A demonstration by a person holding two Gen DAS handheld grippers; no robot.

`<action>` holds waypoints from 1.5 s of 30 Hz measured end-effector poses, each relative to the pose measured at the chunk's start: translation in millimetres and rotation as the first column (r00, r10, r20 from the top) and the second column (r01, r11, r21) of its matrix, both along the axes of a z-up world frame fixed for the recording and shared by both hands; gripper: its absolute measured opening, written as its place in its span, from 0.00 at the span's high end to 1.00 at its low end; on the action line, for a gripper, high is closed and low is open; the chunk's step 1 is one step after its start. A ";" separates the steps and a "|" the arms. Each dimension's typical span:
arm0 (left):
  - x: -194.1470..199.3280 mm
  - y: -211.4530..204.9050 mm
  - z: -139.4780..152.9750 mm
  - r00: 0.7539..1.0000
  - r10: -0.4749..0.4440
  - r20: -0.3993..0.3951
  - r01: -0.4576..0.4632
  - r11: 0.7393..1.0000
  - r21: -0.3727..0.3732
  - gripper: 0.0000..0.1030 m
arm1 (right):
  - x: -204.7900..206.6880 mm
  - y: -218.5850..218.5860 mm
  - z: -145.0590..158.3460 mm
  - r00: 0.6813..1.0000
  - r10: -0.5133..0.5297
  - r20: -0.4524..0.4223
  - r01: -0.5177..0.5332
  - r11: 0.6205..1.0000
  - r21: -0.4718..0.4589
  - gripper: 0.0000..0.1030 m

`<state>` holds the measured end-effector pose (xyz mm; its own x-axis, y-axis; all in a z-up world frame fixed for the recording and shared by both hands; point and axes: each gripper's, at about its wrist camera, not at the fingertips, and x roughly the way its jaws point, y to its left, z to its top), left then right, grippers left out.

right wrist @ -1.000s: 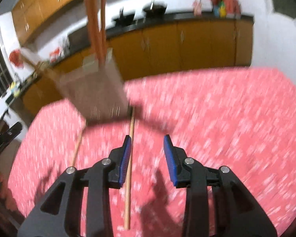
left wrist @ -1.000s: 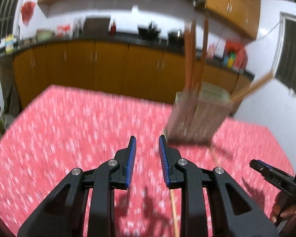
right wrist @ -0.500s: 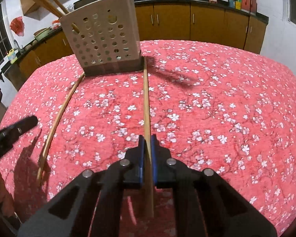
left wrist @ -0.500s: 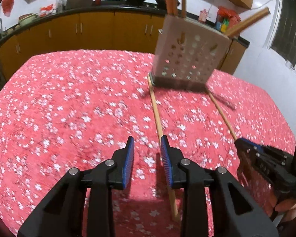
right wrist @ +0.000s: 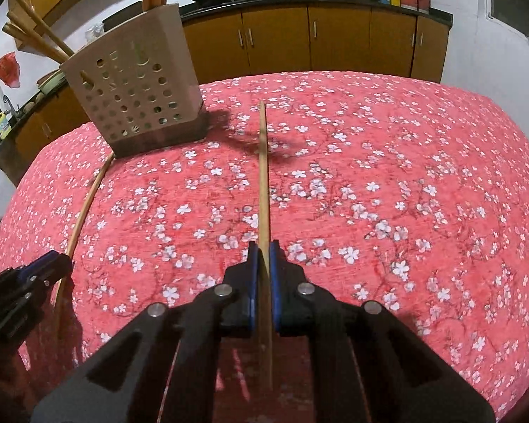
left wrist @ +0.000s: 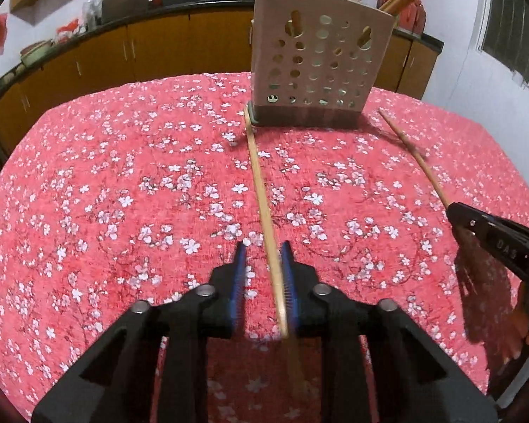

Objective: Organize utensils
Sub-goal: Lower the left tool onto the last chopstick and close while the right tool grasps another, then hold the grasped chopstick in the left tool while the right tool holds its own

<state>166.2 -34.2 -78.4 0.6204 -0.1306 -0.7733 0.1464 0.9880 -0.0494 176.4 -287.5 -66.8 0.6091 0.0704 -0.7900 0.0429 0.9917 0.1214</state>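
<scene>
A beige perforated utensil holder [left wrist: 317, 70] with several wooden sticks in it stands at the far side of the red flowered table; it also shows in the right wrist view [right wrist: 134, 95]. A long wooden chopstick [left wrist: 261, 190] lies from the holder's base toward me and runs between the jaws of my left gripper [left wrist: 262, 257], which is open around it, its right pad close to the stick. My right gripper [right wrist: 263, 257] is shut on a second chopstick [right wrist: 262, 176] and holds it pointing forward. That stick shows at the right in the left wrist view [left wrist: 412, 155].
The red flowered tablecloth [right wrist: 405, 176] covers the table. My right gripper shows at the right edge of the left wrist view [left wrist: 493, 239]; my left gripper at the lower left of the right wrist view [right wrist: 24, 278]. Wooden kitchen cabinets [right wrist: 335, 42] stand behind the table.
My left gripper has come down and forward over the chopstick, so the stick now lies between its jaws. My right gripper closed on the other chopstick and its far end now lies away from the holder.
</scene>
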 end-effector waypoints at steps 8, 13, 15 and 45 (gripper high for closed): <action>18.7 35.9 0.9 0.996 0.089 -0.004 -0.089 0.996 0.021 0.92 | 5.4 8.3 -1.5 1.000 0.030 0.003 -0.030 0.999 -0.013 0.92; 37.6 70.6 2.2 0.988 0.152 -0.008 -0.152 0.988 0.013 0.92 | 12.4 13.1 -1.6 0.999 0.042 0.012 -0.041 0.999 -0.036 0.92; 41.9 78.6 2.5 0.988 0.156 -0.012 -0.156 0.988 0.000 0.92 | 15.5 15.6 -2.3 0.999 0.047 0.012 -0.047 0.998 -0.051 0.92; 38.2 90.8 3.0 0.987 0.159 -0.004 -0.159 0.986 -0.051 0.91 | 22.1 14.5 -5.7 0.999 0.048 0.015 -0.047 0.998 -0.047 0.91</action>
<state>204.5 56.6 -75.3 0.6365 -0.0700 -0.7681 -0.0122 0.9948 -0.1007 198.4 -273.0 -72.5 0.6188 0.0633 -0.7830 -0.0061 0.9971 0.0757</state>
